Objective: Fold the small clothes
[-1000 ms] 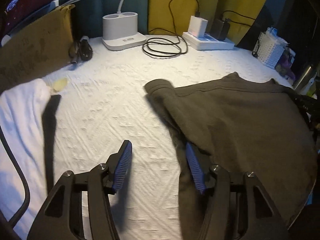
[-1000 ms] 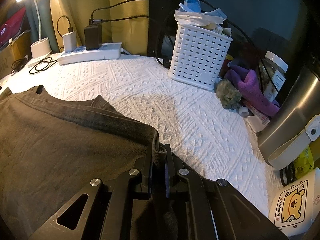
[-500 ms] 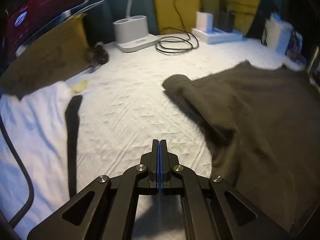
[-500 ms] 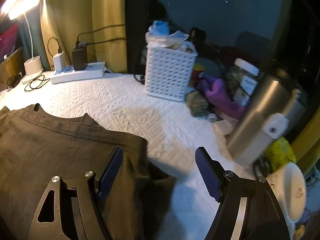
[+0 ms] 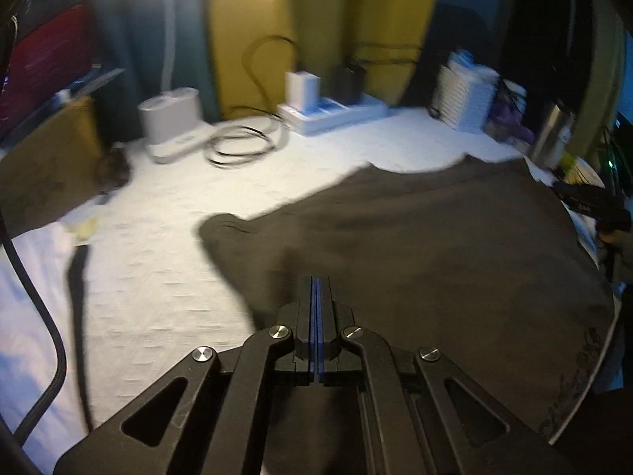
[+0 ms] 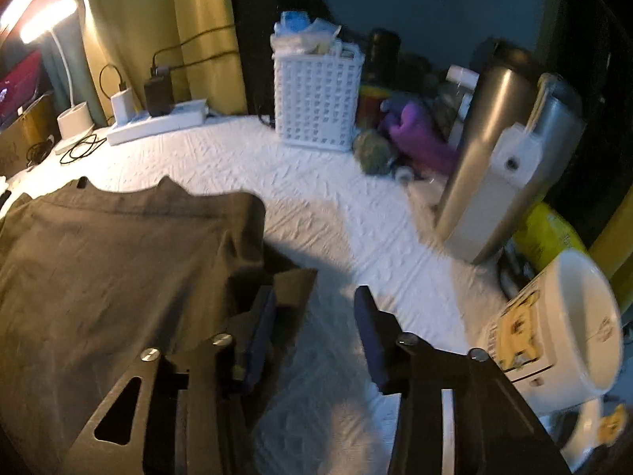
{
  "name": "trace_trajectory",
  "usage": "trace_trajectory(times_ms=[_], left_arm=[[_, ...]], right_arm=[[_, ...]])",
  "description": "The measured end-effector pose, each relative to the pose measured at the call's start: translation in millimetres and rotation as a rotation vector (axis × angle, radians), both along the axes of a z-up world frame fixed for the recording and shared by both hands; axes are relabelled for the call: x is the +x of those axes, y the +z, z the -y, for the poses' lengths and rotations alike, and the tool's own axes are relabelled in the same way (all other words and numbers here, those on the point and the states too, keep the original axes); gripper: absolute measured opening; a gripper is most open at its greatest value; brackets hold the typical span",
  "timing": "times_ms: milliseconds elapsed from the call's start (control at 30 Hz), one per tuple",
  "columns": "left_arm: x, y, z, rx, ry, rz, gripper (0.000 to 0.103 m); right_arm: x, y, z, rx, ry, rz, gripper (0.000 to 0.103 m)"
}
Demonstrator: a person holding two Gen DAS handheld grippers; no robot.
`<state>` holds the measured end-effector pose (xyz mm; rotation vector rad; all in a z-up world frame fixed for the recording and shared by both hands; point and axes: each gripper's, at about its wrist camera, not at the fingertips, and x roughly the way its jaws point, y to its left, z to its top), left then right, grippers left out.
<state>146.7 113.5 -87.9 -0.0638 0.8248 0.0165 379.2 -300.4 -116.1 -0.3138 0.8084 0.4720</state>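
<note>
A dark brown garment (image 5: 415,245) lies spread on the white textured table cover (image 5: 158,261); it also shows in the right wrist view (image 6: 118,261). My left gripper (image 5: 316,289) is shut with nothing between its pads, above the garment's left part. My right gripper (image 6: 314,316) is open and empty at the garment's right edge, where a folded corner (image 6: 292,289) lies beside its left finger (image 6: 261,324).
A white basket (image 6: 316,103), a steel flask (image 6: 502,150), purple cloth (image 6: 419,134) and a white mug (image 6: 554,328) crowd the right side. A power strip (image 5: 332,111), coiled cable (image 5: 241,146) and lamp base (image 5: 174,118) stand at the back. White cloth (image 5: 27,277) lies left.
My left gripper closed empty, then moved right over the garment. My right gripper let go of the garment's edge, opened, and pulled back and up.
</note>
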Motion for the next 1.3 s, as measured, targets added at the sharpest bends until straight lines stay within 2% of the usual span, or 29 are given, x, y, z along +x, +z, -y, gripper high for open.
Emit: trace_trajectory(times_ms=[167, 300, 600, 767, 967, 1100, 1200, 1267, 1300], left_arm=[[12, -10, 26, 0.006, -0.052, -0.042, 0.0], [17, -17, 33, -0.007, -0.064, -0.066, 0.0], [25, -28, 42, -0.01, -0.087, -0.11, 0.0], [26, -33, 43, -0.014, -0.087, -0.12, 0.0], [26, -33, 41, -0.027, -0.086, -0.118, 0.0], [28, -33, 43, -0.021, -0.089, -0.12, 0.0], [28, -33, 42, -0.027, -0.09, -0.119, 0.0], [27, -33, 41, -0.033, -0.09, -0.116, 0.0], [26, -34, 41, -0.036, -0.089, -0.115, 0.0]], right_arm=[[-18, -1, -25, -0.05, 0.069, 0.031, 0.041], [-33, -7, -46, -0.14, 0.114, 0.063, 0.041], [-77, -21, -84, -0.374, 0.183, 0.265, 0.041], [-86, -25, -92, -0.465, 0.197, 0.328, 0.041], [-89, -28, -97, -0.471, 0.219, 0.336, 0.041], [-81, -24, -104, -0.419, 0.246, 0.303, 0.041], [-77, -22, -112, -0.33, 0.327, 0.21, 0.041], [-73, -20, -113, -0.301, 0.341, 0.179, 0.041], [-67, -16, -108, -0.246, 0.342, 0.135, 0.041]])
